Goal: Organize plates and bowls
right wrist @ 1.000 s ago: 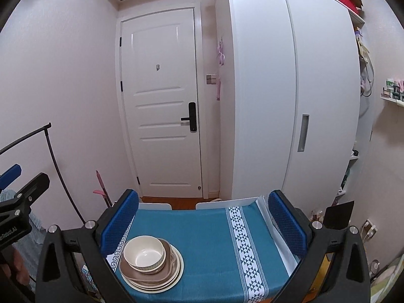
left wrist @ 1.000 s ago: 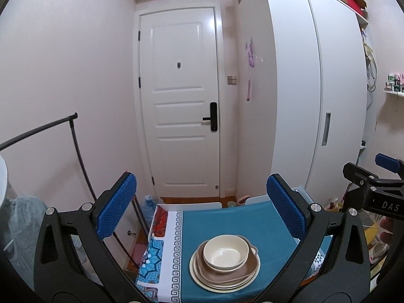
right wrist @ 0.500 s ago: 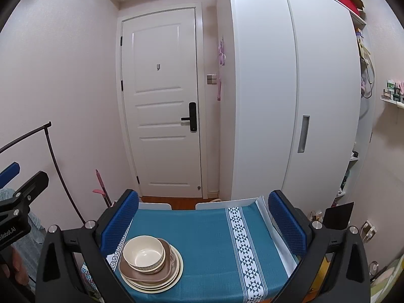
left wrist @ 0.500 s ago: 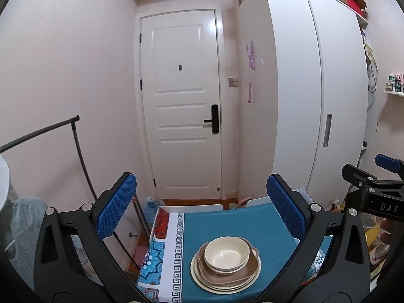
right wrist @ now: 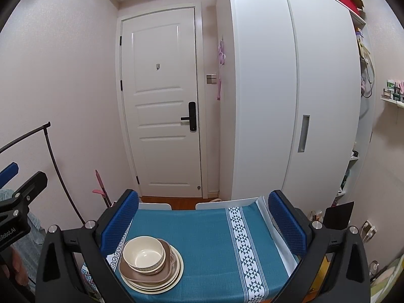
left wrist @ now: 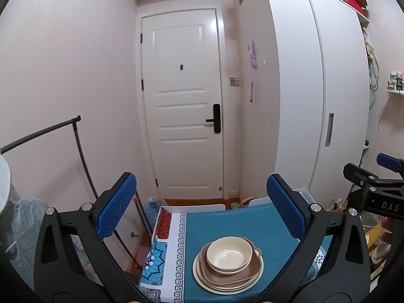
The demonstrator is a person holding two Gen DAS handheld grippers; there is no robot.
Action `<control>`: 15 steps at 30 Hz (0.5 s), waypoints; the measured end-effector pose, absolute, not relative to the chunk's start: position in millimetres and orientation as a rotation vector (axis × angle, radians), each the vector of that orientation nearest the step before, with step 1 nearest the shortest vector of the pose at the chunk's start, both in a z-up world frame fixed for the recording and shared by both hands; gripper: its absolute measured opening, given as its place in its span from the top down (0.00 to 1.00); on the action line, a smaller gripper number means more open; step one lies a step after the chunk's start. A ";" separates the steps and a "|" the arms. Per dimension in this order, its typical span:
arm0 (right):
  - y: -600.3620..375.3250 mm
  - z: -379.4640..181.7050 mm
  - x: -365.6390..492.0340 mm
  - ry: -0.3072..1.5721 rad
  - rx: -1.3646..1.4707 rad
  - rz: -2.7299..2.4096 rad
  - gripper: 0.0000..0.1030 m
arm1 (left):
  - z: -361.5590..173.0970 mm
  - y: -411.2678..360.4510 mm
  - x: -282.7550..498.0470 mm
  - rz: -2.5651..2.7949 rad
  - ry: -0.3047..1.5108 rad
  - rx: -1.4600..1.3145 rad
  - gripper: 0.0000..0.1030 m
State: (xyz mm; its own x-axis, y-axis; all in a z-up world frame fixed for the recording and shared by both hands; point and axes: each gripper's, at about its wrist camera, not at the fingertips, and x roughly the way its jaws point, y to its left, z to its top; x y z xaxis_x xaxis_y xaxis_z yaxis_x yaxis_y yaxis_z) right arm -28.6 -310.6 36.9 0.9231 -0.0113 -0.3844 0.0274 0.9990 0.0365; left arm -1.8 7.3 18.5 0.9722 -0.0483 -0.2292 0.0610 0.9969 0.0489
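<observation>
Right tongs (left wrist: 386,197): "DAS". Left tongs (right wrist: 12,229): "nRobot.AI".

Very little differs from a second ago. In the left wrist view the door (left wrist: 185,106) sits slightly lower in frame, and the stacked dishes (left wrist: 228,265) on the blue tablecloth (left wrist: 222,224) lie a touch lower and further toward 6 o'clock, so the left gripper (left wrist: 202,209) has tilted up a little. The right wrist view shows almost no shift; its stack (right wrist: 151,265) stays toward 7 o'clock.
</observation>
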 end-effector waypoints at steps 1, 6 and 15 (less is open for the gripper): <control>-310.7 37.4 -28.7 0.394 0.041 -0.022 0.01 | 18.4 7.5 -1.6 -0.056 0.229 0.056 0.00; -310.7 38.4 -26.8 0.398 0.041 -0.026 0.01 | 18.7 6.9 -0.7 -0.059 0.231 0.057 0.00; -310.2 38.2 -25.9 0.397 0.041 -0.027 0.01 | 19.5 5.8 0.9 -0.063 0.229 0.057 0.00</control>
